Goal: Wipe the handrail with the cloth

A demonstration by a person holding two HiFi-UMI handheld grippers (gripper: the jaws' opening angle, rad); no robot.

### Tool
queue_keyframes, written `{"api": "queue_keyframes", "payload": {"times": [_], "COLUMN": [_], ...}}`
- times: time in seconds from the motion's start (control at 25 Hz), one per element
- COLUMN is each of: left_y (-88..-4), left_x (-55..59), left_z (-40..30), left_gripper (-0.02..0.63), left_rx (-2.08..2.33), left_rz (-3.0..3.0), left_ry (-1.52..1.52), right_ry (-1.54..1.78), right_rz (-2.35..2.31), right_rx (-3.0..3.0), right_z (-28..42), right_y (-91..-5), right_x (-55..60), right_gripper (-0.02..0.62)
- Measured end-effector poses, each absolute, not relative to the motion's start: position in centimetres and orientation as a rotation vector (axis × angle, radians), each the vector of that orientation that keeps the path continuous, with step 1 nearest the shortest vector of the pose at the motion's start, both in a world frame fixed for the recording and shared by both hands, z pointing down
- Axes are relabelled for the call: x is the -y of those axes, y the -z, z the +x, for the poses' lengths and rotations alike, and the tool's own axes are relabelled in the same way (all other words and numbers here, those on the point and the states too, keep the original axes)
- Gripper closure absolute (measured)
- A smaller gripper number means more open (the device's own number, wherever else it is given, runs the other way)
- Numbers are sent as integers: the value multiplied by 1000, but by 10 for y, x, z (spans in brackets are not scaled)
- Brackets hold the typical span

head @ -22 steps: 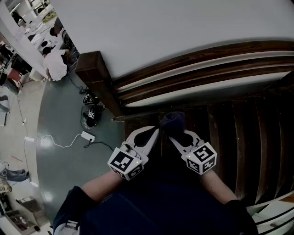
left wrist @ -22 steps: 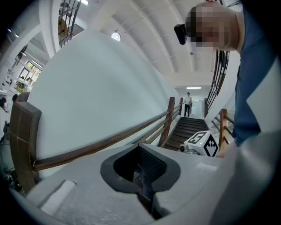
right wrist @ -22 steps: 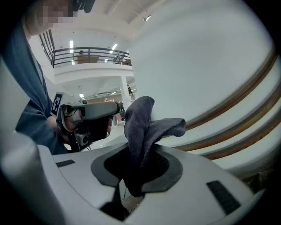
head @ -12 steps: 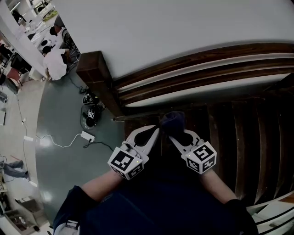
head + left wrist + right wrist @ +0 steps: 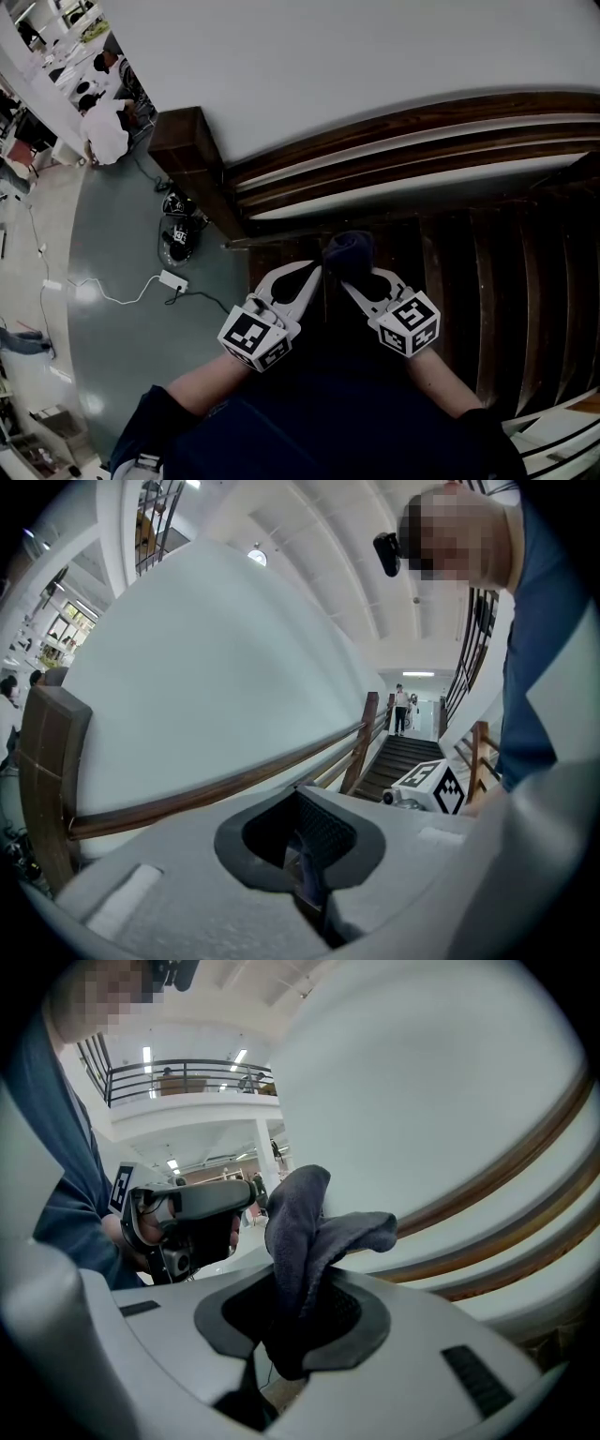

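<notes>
Grey fleecy cloth [image 5: 305,1227] in right gripper [image 5: 360,276]

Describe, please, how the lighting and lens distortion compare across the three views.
Head view: dim and underexposed; the dark cloth barely separates from the shadowed stairs. Left gripper view: brightly lit, strong fisheye bowing the handrail, black corners. Right gripper view: same fisheye, cloth close and fairly sharp, the pale wall nearly washed out.
</notes>
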State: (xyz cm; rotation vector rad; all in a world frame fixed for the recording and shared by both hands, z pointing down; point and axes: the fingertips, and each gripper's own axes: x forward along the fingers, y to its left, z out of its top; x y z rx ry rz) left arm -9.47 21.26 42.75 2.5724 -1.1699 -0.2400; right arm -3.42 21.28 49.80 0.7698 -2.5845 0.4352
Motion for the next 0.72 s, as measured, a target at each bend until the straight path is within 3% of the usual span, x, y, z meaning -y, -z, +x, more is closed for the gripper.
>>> {"api": "queue_keyframes", "payload": {"times": [0.72], "left_y": [-435], "left_x": [-29], "left_z": [-52], "left_gripper": [603], "left_rx": [1244], "left_rz": [2489], "left_ry": [114], "right_ry": [-511], "right_rz": [730], "right_rx": [2604], "right_z": [13], "right_y": [-506], "right_x": [-16], "right_gripper": [503]}}
